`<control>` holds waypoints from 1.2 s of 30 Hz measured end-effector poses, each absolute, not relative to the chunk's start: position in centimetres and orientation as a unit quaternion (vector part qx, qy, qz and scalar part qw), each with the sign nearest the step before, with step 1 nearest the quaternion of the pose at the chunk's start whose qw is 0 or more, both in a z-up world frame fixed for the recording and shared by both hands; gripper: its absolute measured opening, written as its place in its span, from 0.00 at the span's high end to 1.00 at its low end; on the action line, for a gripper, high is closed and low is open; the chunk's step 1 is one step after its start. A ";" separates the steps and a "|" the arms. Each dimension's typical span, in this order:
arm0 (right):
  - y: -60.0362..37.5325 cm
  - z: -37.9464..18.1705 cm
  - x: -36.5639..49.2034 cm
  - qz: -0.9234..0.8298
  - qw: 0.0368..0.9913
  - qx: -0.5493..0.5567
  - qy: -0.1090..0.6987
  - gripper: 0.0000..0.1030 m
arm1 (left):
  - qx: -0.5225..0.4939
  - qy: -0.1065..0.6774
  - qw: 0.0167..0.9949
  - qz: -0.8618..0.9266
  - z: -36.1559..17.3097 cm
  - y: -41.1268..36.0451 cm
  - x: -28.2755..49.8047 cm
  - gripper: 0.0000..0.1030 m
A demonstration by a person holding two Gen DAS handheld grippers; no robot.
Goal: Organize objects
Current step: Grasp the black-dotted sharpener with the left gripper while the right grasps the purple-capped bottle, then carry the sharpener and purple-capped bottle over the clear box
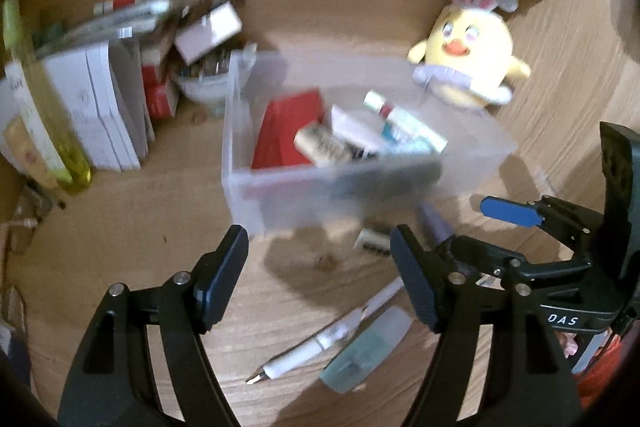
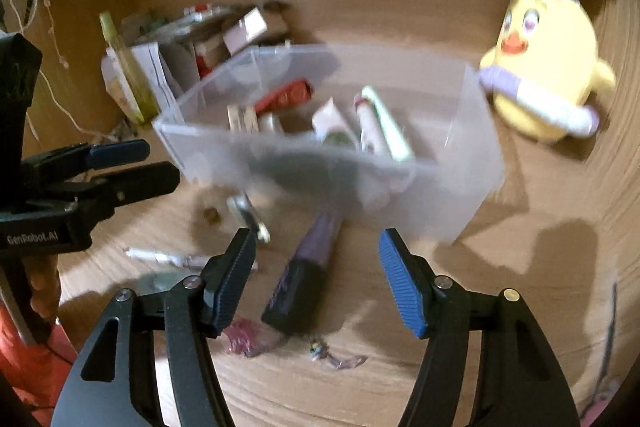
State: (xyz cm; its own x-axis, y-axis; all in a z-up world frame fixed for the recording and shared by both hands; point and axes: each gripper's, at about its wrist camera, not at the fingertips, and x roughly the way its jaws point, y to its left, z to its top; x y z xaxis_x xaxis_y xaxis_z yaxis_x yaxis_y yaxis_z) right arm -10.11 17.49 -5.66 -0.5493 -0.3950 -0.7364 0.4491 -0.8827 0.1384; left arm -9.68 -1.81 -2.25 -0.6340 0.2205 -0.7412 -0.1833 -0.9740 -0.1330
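- Left gripper (image 1: 320, 283): jaws apart, empty, above a white pen (image 1: 320, 343) on the tabletop (image 1: 120, 235).
- Right gripper (image 2: 318, 279): jaws apart, empty, over a purple tube (image 2: 308, 259).
- Clear bin (image 1: 248, 131) mid-table holds tubes, boxes.

The left wrist view is taken from low above the wooden table (image 1: 120, 227), facing forward and down toward the clear bin (image 1: 360, 187) at close range; the right wrist view is aimed likewise from the right; the bin (image 2: 440, 195) and the plush chick (image 2: 548, 67) are shared by both views.
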 end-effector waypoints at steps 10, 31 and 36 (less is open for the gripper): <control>16.4 -7.6 -11.3 -0.858 0.245 0.451 0.028 0.63 | -0.436 -0.022 0.121 0.891 -4.1 -0.9 -9.4 0.29; 22.3 -4.8 -8.5 -0.878 0.244 0.412 -0.012 0.77 | -0.466 0.017 0.159 0.870 -6.3 3.7 -13.1 0.64; 22.9 -4.2 -8.0 -0.879 0.249 0.405 -0.020 0.77 | -0.453 0.016 0.158 0.877 -5.8 3.4 -12.4 0.68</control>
State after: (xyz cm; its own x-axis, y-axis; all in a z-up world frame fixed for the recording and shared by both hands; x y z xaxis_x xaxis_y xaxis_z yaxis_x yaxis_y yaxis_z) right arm -8.02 22.93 -4.20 -0.5476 -0.4546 -0.7024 0.4218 -0.8750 0.2375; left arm -12.38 3.41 -5.77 -0.5404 0.2622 -0.7995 -0.2908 -0.9499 -0.1150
